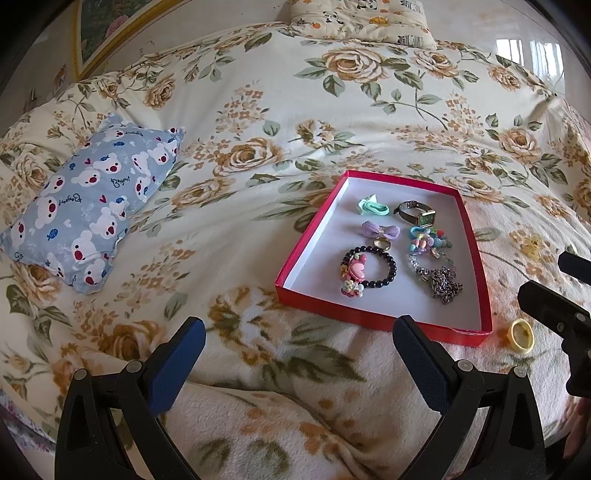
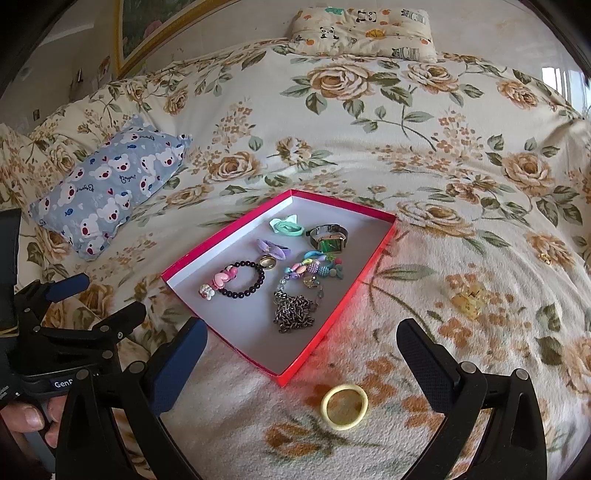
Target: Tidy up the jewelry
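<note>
A red box [image 1: 384,320] [image 2: 236,226] lies on the floral bed. Inside are a watch [image 1: 415,213] [image 2: 327,236], a black bead bracelet [image 1: 369,271] [image 2: 240,280], a metal chain [image 1: 441,282] [image 2: 295,312], a purple bow [image 1: 380,229], a green hair tie [image 1: 373,208] and colourful beads [image 1: 428,238]. A yellow hair tie [image 2: 344,406] [image 1: 521,335] lies on the blanket outside the box, between my right gripper's [image 2: 301,363] open fingers. A yellow hair clip [image 2: 470,300] lies to the right. My left gripper [image 1: 299,360] is open and empty, just short of the box's near edge.
A blue bear-print pillow [image 1: 92,206] [image 2: 110,184] lies at the left. A panda-print pillow [image 1: 358,20] [image 2: 364,29] sits at the bed's far end. A small gold item [image 2: 546,258] lies on the blanket at the far right.
</note>
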The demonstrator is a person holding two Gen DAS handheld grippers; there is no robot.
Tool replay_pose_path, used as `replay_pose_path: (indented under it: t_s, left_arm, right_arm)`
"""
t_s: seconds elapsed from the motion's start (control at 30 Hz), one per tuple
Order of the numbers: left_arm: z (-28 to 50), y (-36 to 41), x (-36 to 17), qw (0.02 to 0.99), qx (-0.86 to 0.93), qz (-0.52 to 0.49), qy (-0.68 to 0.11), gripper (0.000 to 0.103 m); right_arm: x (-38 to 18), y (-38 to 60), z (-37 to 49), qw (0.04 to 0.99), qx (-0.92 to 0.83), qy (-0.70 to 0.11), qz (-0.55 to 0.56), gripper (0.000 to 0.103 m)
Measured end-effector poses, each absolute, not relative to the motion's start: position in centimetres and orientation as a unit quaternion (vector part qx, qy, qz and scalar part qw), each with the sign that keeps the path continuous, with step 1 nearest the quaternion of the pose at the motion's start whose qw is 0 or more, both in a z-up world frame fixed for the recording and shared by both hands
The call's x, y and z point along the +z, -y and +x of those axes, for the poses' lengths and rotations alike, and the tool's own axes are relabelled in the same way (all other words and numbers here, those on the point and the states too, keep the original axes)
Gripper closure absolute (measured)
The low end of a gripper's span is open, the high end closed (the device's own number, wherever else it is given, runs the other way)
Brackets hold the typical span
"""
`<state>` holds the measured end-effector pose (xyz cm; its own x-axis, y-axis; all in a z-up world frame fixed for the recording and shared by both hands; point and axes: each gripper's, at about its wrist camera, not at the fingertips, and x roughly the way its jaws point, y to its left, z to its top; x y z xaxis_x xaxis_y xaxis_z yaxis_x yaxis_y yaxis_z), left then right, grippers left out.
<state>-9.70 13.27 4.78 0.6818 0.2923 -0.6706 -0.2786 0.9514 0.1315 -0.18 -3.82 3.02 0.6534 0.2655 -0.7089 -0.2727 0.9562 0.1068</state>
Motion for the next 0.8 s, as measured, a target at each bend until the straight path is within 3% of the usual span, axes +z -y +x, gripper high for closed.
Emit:
replay_pose_path:
  t_s: [0.8]
  left_arm:
    - [-9.12,-12.91,4.47,0.916,0.15,0.008,-0.373,0.001]
  right_arm:
    - [2.2,4.32,0.25,0.905,0.148,-0.399,0.005,0.0]
